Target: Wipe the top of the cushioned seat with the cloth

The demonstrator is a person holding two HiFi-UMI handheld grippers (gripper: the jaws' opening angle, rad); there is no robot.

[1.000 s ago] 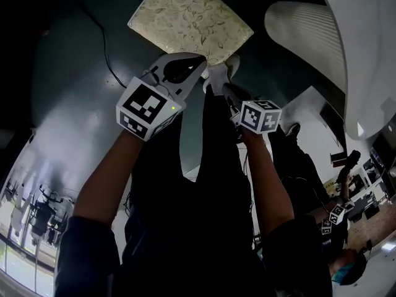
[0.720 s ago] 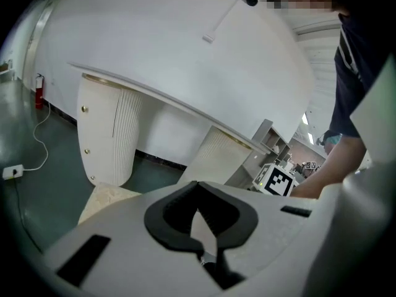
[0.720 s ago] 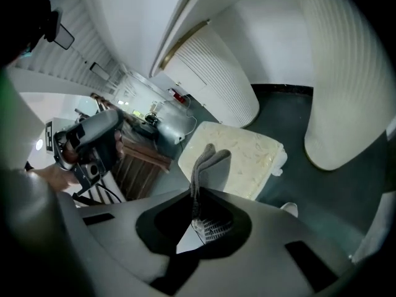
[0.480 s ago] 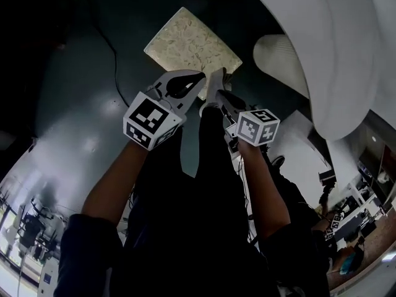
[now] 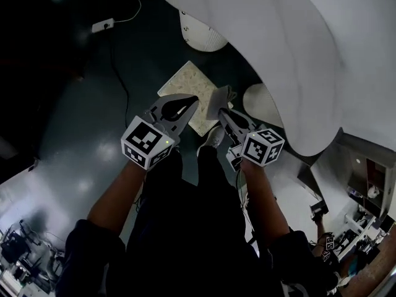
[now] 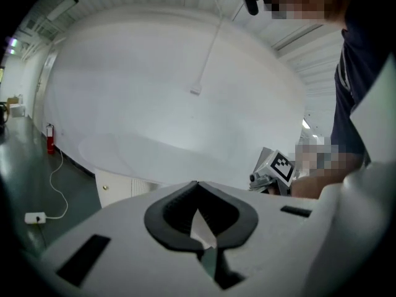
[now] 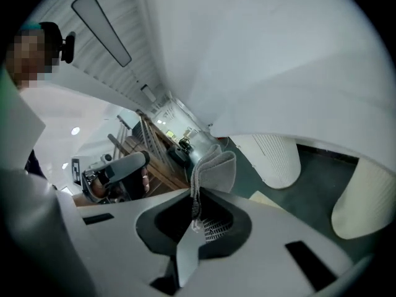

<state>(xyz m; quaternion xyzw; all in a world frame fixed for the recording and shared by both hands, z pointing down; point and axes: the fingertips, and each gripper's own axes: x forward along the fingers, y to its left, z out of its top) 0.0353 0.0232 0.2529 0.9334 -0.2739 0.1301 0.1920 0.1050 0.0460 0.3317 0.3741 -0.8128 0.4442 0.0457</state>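
Fingers of the right gripper (image 7: 193,193) are clamped on a folded grey cloth (image 7: 218,169) that sticks out past their tips. From the head view the cloth appears over the right-hand edge of the patterned cushioned seat (image 5: 184,83). Alongside, the left gripper (image 6: 197,184) has its fingers pressed together, empty.

The cushioned seat (image 5: 185,85) shows only in part: its near corner is hidden behind the left gripper (image 5: 193,99) and the cloth (image 5: 221,96). The cloth's lower end disappears between the jaws of the right gripper (image 5: 219,111), which are closed on it. Beyond the seat, the big white curved shell (image 5: 297,54) is cut off by the top and right edges. Left of the seat, the floor (image 5: 93,129) fades into darkness too deep to read.
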